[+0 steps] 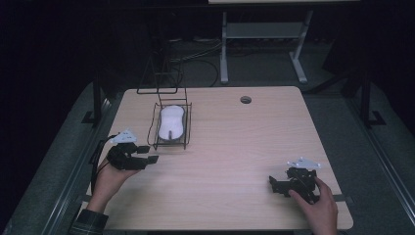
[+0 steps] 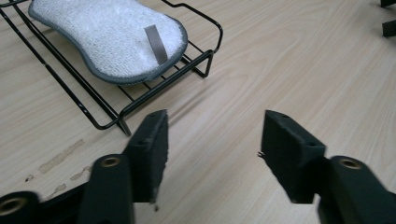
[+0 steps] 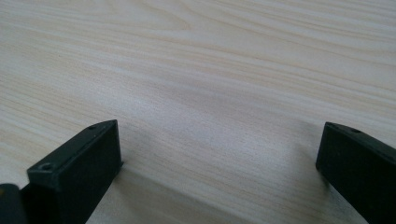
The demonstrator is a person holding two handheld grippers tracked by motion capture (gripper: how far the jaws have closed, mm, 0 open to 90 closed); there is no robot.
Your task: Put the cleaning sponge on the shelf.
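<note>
Nearest the lens in the left gripper view are my two black jaws, rising from the bottom edge with a wide gap and nothing but bare wood between them. So my left gripper (image 2: 212, 154) is parted and holds nothing. Up and to the left of them sits the black wire rack (image 2: 109, 114), its near corner just beyond my left jaw, and the white sponge pad (image 2: 107, 39) lies flat in it, grey-edged, with a grey strap (image 2: 155, 44) across its near end.

In the high view the rack (image 1: 151, 132) is left of centre in the frame, my left gripper (image 1: 147, 155) just below and left of it, apart from the wire. If I go for the pad, I judge the clean way is to come over the low front rail, straddle the narrow waist or the strap end, and close only once both pads are clear of the wires, so the rack does not lift with it.

Further right, at the lower right of the table (image 1: 235, 161), my right gripper (image 1: 272, 185) rests on the wood; its own view shows the jaws spread wide over bare grain, holding nothing.

No brand, label or writing is legible anywhere.
</note>
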